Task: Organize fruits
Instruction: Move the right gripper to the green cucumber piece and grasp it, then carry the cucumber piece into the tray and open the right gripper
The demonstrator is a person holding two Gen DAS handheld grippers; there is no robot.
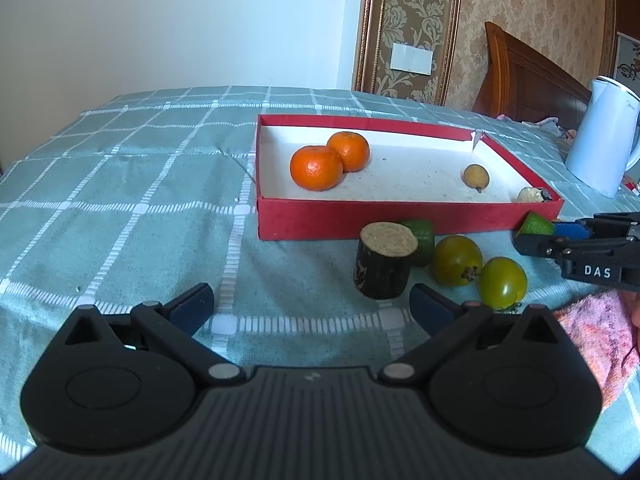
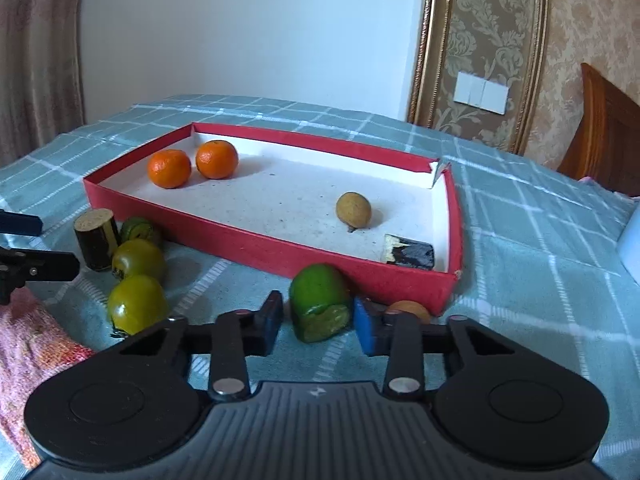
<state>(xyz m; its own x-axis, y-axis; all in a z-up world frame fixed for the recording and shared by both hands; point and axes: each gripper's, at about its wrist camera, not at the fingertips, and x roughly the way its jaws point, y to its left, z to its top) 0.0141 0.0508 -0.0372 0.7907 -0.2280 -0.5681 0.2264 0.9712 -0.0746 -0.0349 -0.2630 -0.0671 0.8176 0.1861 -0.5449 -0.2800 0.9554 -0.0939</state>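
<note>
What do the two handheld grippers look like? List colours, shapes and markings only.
Both share one build. The left gripper has a black ribbed body, two rounded black housings with circular insets, silver pivot pins, and black linkage arms ending in dark blue fingers. The right gripper matches it, its fingers a brighter blue. From the left wrist view, its side carries white letters "DAS". No cables or sleeves show.

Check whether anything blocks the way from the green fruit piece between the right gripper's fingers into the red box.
Only the red box's own near wall stands between the green fruit piece and the box floor, so it must be lifted over. The floor just beyond looks bare; a dark piece lies further right.
</note>
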